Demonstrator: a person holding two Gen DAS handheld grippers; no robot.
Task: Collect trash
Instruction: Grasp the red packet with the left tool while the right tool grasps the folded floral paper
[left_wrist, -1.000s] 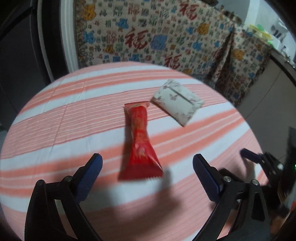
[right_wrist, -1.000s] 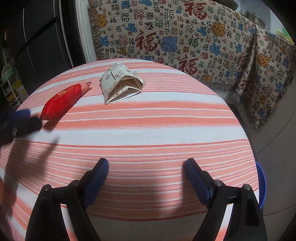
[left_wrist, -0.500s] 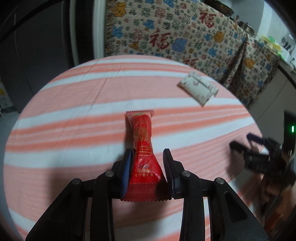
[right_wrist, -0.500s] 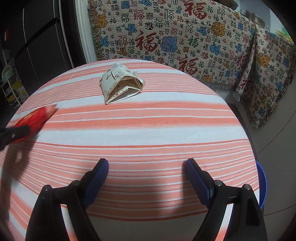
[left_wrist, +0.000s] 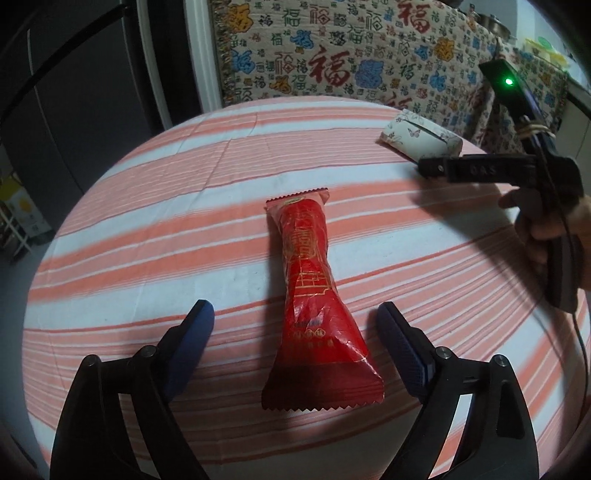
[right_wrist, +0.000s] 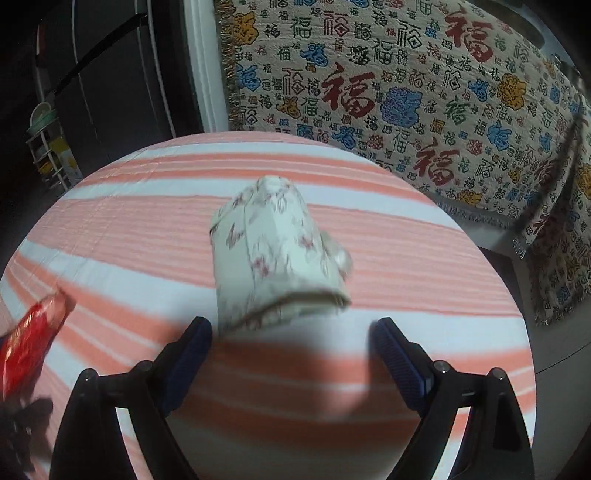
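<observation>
A red snack wrapper (left_wrist: 314, 295) lies on the round striped table (left_wrist: 147, 229), its wide end between the fingers of my left gripper (left_wrist: 295, 325), which is open around it without touching. A white floral tissue pack (right_wrist: 280, 254) lies further back; in the left wrist view (left_wrist: 417, 142) it sits at the far right. My right gripper (right_wrist: 291, 336) is open just in front of the pack, its fingers level with the near edge. The right gripper also shows in the left wrist view (left_wrist: 480, 170), beside the pack. The red wrapper shows at the left edge of the right wrist view (right_wrist: 29, 339).
A patterned cloth (right_wrist: 388, 92) with red characters hangs behind the table. A dark cabinet (left_wrist: 74, 92) stands at the left. The table edge drops off at the right (right_wrist: 517, 314), with floor beyond.
My left gripper was shut on the red wrapper half a second ago and now stands open around it. My right gripper has moved forward to the tissue pack.
</observation>
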